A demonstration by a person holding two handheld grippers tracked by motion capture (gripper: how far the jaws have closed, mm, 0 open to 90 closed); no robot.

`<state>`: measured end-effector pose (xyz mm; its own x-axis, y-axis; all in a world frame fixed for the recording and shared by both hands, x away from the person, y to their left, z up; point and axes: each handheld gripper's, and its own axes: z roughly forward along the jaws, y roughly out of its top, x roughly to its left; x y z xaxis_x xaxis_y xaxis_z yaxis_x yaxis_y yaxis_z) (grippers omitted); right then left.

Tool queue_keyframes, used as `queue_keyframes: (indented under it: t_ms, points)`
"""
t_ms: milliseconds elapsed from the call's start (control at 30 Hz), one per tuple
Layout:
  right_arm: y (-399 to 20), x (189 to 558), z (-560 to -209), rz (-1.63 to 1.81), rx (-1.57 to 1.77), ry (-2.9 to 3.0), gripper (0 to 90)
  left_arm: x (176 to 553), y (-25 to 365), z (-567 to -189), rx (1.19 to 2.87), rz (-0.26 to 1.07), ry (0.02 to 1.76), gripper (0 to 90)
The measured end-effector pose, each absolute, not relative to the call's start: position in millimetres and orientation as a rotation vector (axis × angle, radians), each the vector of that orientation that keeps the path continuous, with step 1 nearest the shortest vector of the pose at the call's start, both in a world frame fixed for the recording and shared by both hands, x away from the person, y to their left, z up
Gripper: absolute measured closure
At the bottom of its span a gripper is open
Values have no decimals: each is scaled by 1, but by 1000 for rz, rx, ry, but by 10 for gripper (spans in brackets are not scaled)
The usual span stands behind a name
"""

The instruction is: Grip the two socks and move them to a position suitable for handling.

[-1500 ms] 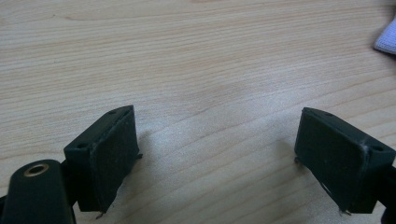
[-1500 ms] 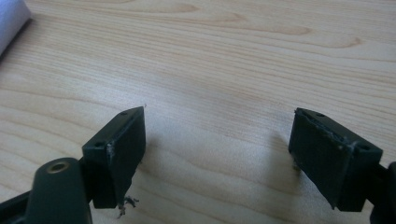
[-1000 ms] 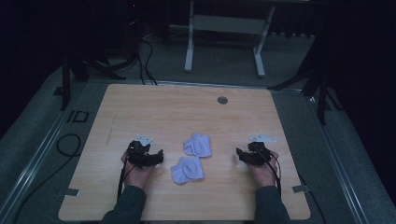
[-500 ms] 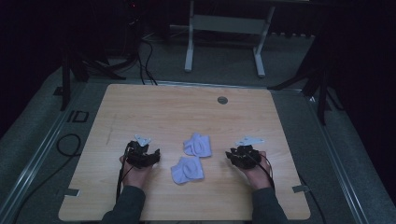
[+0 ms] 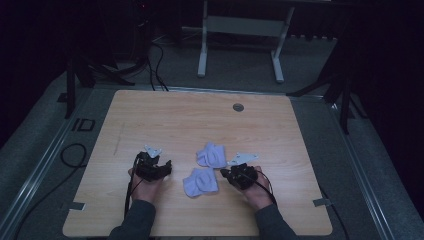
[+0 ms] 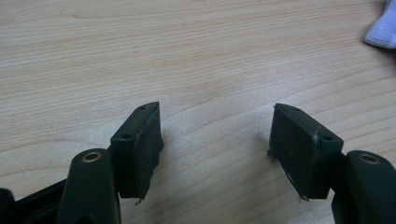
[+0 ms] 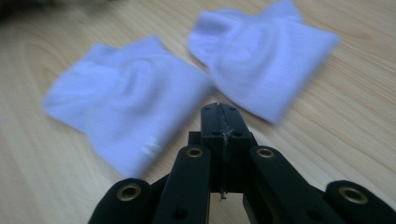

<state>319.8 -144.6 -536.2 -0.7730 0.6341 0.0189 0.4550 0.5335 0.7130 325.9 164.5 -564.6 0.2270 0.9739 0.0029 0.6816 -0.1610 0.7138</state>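
Two pale lilac folded socks lie on the wooden table [image 5: 190, 115]. The nearer sock [image 5: 200, 182] [image 7: 126, 105] touches the farther sock [image 5: 212, 154] [image 7: 261, 58]. My right gripper [image 5: 223, 173] [image 7: 219, 114] is shut with nothing in it, its tip just short of the gap between the two socks. My left gripper [image 5: 167, 167] [image 6: 215, 140] rests left of the socks, open over bare wood. A corner of one sock [image 6: 383, 25] shows at the upper right of the left gripper view.
A round grommet [image 5: 238, 107] sits near the table's far edge. Tape tabs [image 5: 320, 202] mark the near corners. Cables [image 5: 70, 155] lie on the floor at the left, and a white table frame [image 5: 240, 30] stands beyond the table.
My right gripper has moved left, from well right of the socks to right beside them. The left gripper has shifted slightly toward the near edge.
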Motion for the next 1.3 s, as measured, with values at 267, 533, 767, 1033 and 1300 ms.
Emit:
queue_keyframes:
  t_ms: [267,533,767,1033,1300]
  points:
    - [-126,314,-541,1103,857,2541,900,326,164,-565,1909,646,1516,347]
    - [-118,318,-558,1072,856,2582,900,325,165,-564,1903,648,1526,426]
    - [-122,314,-558,1068,923,2558,899,324,166,-562,1904,605,1518,490]
    - [-138,311,-558,1064,1029,2513,899,317,157,-554,1913,582,1426,499]
    - [-158,316,-558,1069,1107,2485,897,306,150,-547,1915,526,1334,564]
